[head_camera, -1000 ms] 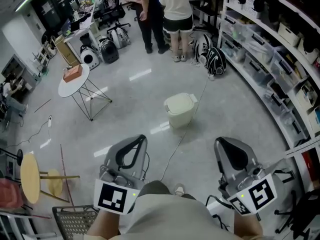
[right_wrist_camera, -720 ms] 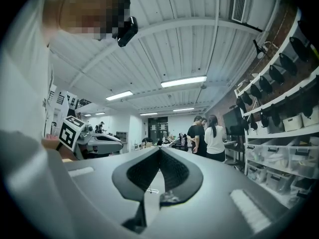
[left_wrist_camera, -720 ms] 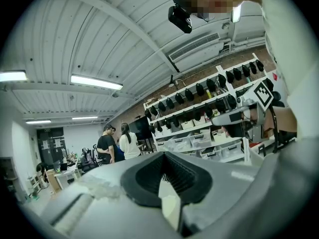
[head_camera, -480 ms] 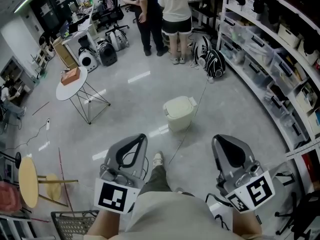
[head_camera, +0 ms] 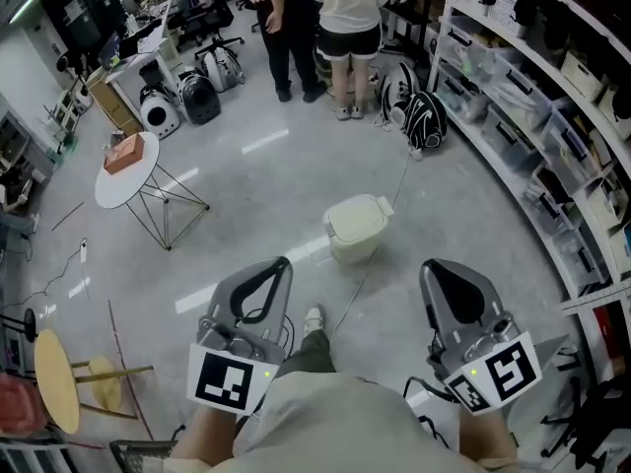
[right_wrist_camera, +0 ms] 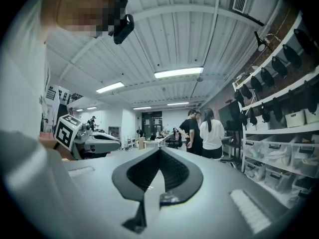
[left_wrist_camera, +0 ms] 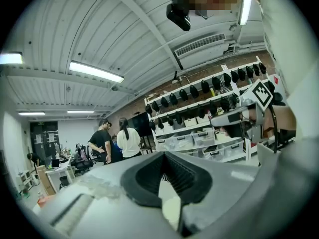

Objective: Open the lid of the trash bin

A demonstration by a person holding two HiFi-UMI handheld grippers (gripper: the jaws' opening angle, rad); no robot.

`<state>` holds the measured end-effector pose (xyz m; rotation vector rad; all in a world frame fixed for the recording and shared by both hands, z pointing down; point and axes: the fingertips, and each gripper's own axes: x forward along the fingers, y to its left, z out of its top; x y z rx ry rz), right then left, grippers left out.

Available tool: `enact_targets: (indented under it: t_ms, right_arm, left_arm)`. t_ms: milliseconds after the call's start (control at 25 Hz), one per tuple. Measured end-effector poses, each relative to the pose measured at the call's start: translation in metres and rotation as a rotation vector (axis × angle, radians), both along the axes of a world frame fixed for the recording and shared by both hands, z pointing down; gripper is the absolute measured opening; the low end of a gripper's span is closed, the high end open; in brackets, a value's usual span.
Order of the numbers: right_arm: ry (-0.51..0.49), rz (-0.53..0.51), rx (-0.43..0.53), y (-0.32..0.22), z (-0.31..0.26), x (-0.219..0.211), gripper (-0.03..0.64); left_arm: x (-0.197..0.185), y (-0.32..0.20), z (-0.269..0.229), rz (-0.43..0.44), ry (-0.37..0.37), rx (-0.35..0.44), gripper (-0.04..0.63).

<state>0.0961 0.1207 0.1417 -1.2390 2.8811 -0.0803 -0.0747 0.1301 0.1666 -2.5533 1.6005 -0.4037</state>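
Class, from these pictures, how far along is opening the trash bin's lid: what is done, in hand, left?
Done: nothing; the cream plastic trash bin stands on the grey floor ahead, its lid shut. In hand: nothing; the left tool and right tool are both shut, empty and well short of the bin. Left: reach the bin and lift the lid.

Holding the left gripper (head_camera: 283, 264) and right gripper (head_camera: 430, 268) low at the waist, side by side, aimed forward. Both closed on nothing.
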Motion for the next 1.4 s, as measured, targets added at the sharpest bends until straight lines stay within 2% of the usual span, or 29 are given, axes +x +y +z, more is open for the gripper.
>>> enact_targets:
  t_ms: [400,600,720,920,1080,1240,1400]
  right_arm:
    - [0.044,0.115,-0.051,-0.127,0.007,-0.066,0.003]
    - [0.051,0.192,-0.075,-0.171,0.019,-0.079,0.003]
    - [0.058,0.223,-0.101,-0.187,0.029,-0.078,0.003]
    - [0.065,0.27,-0.13,-0.218,0.048,-0.063,0.003]
    - [0.053,0.303,-0.164,-0.242,0.073,-0.04,0.003]
    - [0.091,0.305,-0.205,-0.27,0.119,-0.02,0.003]
    - [0.127,0.329,-0.263,-0.296,0.184,-0.005,0.003]
  left_arm:
    - [-0.067,-0.141,0.009,0.109,-0.003,-0.037,0.002]
    - [-0.082,-0.195,0.02,0.188,-0.034,-0.035,0.002]
    - [-0.083,-0.219,0.024,0.209,-0.028,-0.047,0.003]
    - [-0.071,-0.255,0.037,0.22,0.026,-0.091,0.002]
    - [-0.053,-0.276,0.06,0.237,-0.009,-0.116,0.002]
    - [-0.037,-0.3,0.102,0.257,-0.071,-0.149,0.002]
    - [-0.028,-0.324,0.169,0.251,-0.054,-0.226,0.002]
